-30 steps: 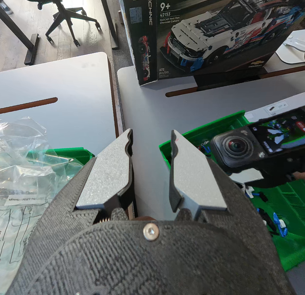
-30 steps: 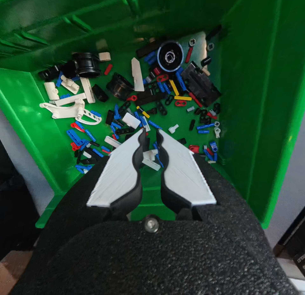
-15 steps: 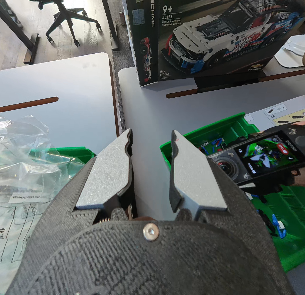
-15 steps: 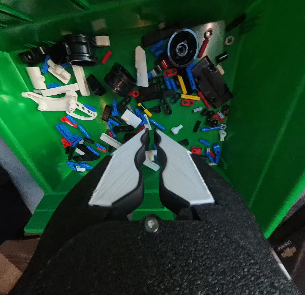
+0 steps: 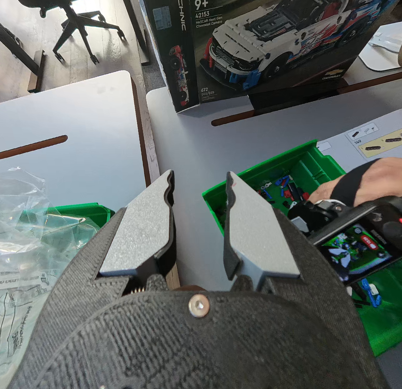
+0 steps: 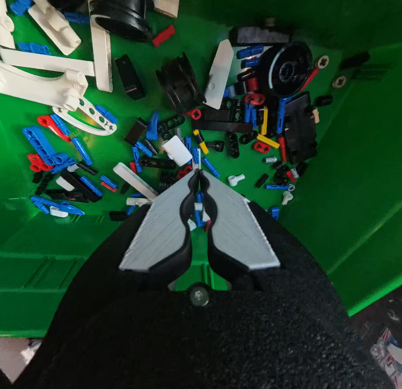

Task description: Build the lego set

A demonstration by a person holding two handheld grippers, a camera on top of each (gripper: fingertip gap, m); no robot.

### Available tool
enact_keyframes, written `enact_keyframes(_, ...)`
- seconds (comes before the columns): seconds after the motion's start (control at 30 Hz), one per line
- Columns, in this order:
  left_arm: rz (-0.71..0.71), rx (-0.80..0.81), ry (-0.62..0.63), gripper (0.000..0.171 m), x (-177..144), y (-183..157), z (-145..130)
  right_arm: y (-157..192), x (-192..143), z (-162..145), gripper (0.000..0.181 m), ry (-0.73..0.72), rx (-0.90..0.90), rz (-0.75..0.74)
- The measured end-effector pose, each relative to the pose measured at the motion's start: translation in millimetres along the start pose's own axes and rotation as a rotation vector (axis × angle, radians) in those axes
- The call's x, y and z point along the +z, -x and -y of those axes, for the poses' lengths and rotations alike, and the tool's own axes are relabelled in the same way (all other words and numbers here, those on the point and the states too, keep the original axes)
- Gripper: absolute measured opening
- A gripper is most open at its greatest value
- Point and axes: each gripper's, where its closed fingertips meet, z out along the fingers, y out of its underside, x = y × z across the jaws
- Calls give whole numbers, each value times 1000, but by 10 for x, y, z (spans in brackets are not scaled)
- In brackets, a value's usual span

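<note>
My right gripper (image 6: 198, 172) is low inside the green bin (image 6: 352, 161), among many loose Lego pieces. Its tips are pinched together on a small grey pin (image 6: 196, 166), just below a white block (image 6: 177, 150) and a blue pin (image 6: 195, 155). A black wheel hub (image 6: 287, 72), a white panel (image 6: 219, 74) and a black tyre (image 6: 124, 11) lie farther back. My left gripper (image 5: 200, 176) is open and empty above the grey table (image 5: 195, 139), left of the bin (image 5: 272, 161). The right gripper's camera (image 5: 356, 248) and a hand (image 5: 374, 183) show over the bin.
The Lego set box (image 5: 261, 41) stands at the back of the table. An instruction booklet (image 5: 374, 141) lies behind the bin. Clear plastic bags (image 5: 26, 226) cover a second green bin (image 5: 82, 211) at left. An office chair (image 5: 71, 15) stands on the floor beyond.
My right gripper has moved down and forward into the bin, and its jaws have closed from a small gap to pinched tips. The left gripper has stayed open and almost still.
</note>
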Motion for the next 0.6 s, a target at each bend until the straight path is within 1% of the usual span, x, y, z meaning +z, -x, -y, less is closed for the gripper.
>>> enact_keyframes(0.1,-4,3,-4,46,-8,-12,9,-3,64,4,0,27,-45,16)
enact_keyframes(0.17,-7,2,-2,46,-3,-10,5,26,43,56,1,10,-47,47)
enact_keyframes(0.23,-11,1,-3,46,-1,-11,7,75,33,87,6,-5,-59,66)
enact_keyframes(0.3,-14,0,-5,46,-4,-14,10,75,44,77,7,-8,-76,63)
enact_keyframes(0.4,-19,0,-10,46,-9,-25,21,35,50,94,10,-33,-54,53)
enact_keyframes(0.43,-21,2,-10,46,-8,-31,22,12,56,84,10,-29,-54,39)
enact_keyframes(0.5,-20,5,-9,46,-9,-37,20,-44,78,15,14,16,-66,1)
enact_keyframes(0.6,-19,4,-13,46,-19,-37,27,9,67,73,13,-24,-48,43)
